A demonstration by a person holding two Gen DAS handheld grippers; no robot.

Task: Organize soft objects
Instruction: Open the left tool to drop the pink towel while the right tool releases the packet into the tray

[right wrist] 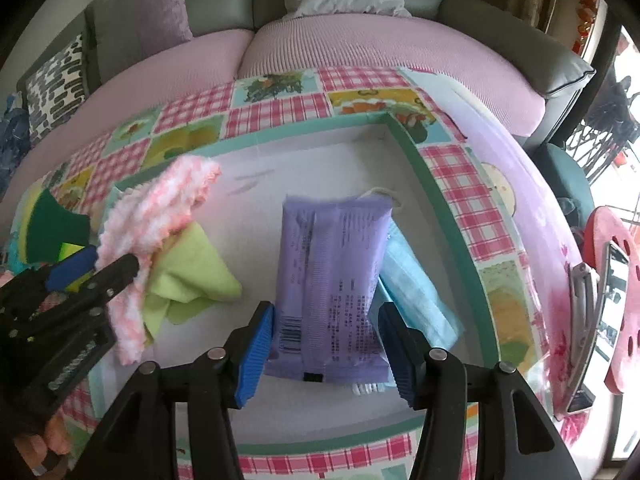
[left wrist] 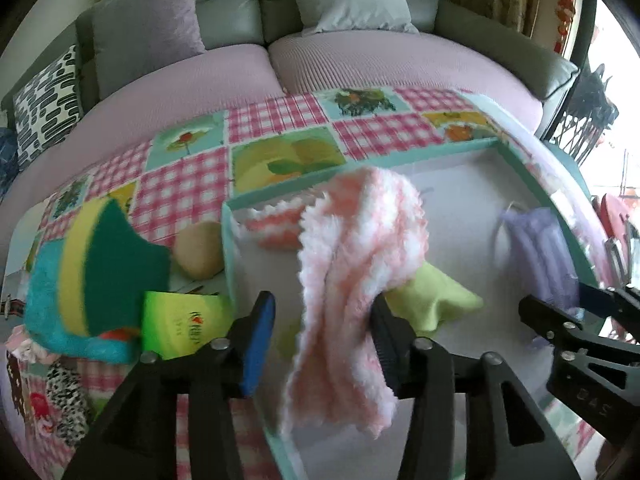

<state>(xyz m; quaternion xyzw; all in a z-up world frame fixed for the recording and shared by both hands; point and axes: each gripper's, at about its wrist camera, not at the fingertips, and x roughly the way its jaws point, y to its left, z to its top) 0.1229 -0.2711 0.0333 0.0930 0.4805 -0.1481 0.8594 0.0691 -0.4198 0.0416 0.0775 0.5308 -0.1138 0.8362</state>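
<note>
My left gripper point(left wrist: 320, 332) is open over the tray point(left wrist: 360, 172). A fluffy pink-and-white cloth point(left wrist: 352, 264) hangs between its fingers, draped over the right finger point(left wrist: 386, 340). The cloth also shows in the right wrist view point(right wrist: 156, 220). A lime green cloth point(left wrist: 436, 300) lies in the tray beside it. My right gripper point(right wrist: 326, 344) is open around a purple packet point(right wrist: 332, 276) that lies in the tray point(right wrist: 440, 200) on top of a light blue mask pack point(right wrist: 416, 292). The left gripper point(right wrist: 92, 272) also shows at the left of the right wrist view.
Left of the tray lie a green-and-yellow sponge point(left wrist: 100, 256) on a turquoise cloth point(left wrist: 44, 300), a tan ball point(left wrist: 198, 250) and a lime packet point(left wrist: 180, 320). The checked tablecloth point(left wrist: 192, 184) covers the table. A pink sofa point(left wrist: 320, 64) with cushions stands behind.
</note>
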